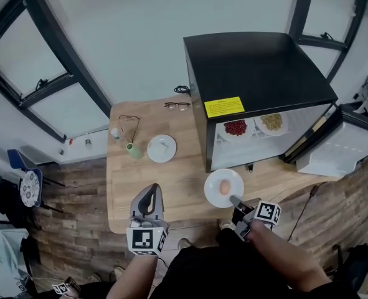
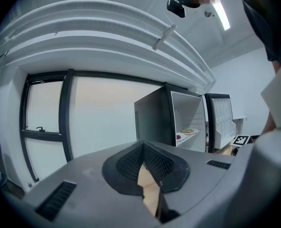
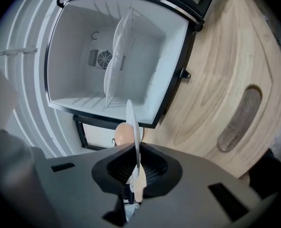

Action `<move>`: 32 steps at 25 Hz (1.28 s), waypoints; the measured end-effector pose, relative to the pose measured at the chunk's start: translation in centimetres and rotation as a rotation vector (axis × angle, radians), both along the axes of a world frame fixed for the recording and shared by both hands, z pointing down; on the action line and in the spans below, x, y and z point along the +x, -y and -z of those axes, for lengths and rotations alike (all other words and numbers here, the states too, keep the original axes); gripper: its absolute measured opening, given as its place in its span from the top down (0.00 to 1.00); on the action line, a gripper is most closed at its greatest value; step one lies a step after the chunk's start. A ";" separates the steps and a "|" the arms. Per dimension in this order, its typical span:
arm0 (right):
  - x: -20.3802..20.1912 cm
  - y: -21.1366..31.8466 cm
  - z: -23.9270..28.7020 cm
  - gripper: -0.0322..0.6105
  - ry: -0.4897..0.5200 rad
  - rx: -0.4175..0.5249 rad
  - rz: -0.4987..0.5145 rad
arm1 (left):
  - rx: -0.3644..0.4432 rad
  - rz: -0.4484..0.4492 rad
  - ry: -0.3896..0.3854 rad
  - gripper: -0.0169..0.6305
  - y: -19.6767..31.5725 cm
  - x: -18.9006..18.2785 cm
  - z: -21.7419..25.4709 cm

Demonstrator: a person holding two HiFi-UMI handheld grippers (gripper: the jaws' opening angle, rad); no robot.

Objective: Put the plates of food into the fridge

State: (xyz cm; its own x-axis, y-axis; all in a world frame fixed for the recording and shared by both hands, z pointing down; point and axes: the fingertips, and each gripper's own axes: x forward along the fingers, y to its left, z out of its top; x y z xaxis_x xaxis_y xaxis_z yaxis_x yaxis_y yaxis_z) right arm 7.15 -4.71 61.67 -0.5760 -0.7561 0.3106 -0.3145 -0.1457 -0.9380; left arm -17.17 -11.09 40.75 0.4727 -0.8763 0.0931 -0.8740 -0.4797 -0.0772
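Note:
A white plate (image 1: pixel 224 187) with a round peach-coloured food item (image 1: pixel 225 188) sits at the table's front edge, just before the open black fridge (image 1: pixel 258 73). My right gripper (image 1: pixel 235 200) is shut on that plate's near rim. In the right gripper view the plate (image 3: pixel 132 127) shows edge-on between the pads, with the food (image 3: pixel 124 133) beside it and the fridge's white inside (image 3: pixel 116 61) ahead. Two plates stand on the fridge shelf, one with red food (image 1: pixel 235 128) and one with yellow food (image 1: pixel 271 123). My left gripper (image 1: pixel 151 192) is shut and empty over the table's front.
Another white plate (image 1: pixel 162 148), a green cup (image 1: pixel 134 150), a small bottle (image 1: pixel 115 132) and two pairs of glasses (image 1: pixel 177 106) lie on the wooden table (image 1: pixel 184 173). The fridge door (image 1: pixel 336 145) hangs open to the right. Windows lie behind the table.

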 end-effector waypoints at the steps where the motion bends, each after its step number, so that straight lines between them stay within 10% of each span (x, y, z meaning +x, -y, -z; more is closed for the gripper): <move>1: 0.9 0.5 -0.2 0.89 -0.001 -0.006 -0.010 | 0.005 0.003 0.003 0.97 0.5 0.7 0.3; 32: 8.4 17.2 -2.4 0.89 -0.098 -0.061 0.007 | -0.051 0.205 0.062 0.97 5.4 3.2 -1.1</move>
